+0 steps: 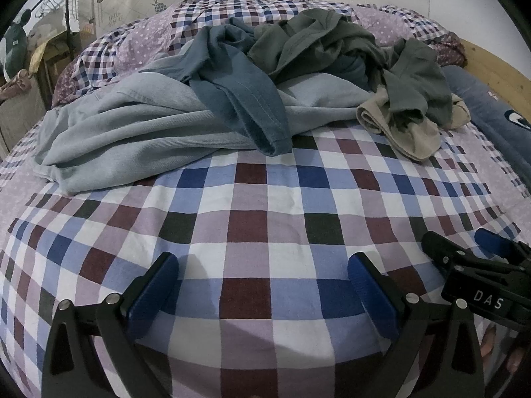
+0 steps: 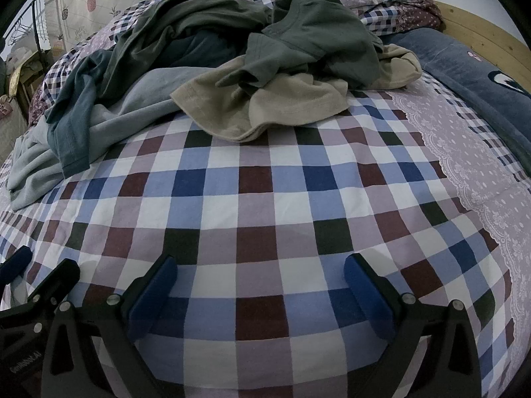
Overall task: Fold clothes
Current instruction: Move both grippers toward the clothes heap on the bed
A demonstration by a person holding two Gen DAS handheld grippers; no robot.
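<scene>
A heap of crumpled clothes lies across the far half of the checked bedsheet (image 1: 265, 199). It holds a pale blue-grey garment (image 1: 132, 132), a teal garment (image 1: 239, 93), a dark olive garment (image 1: 318, 39) and a beige garment (image 1: 398, 126). From the right wrist view the beige garment (image 2: 265, 106) is nearest, with the olive garment (image 2: 315, 33) on top of it. My left gripper (image 1: 264, 278) is open over bare sheet, well short of the heap. My right gripper (image 2: 260, 275) is open too, with nothing between its fingers. Both grippers sit side by side.
A dark blue pillow (image 2: 481, 76) lies along the wooden headboard (image 2: 481, 30) at the right. A rolled checked quilt (image 1: 232, 10) is behind the clothes. A clothes rack (image 1: 66, 10) and clutter stand at the far left.
</scene>
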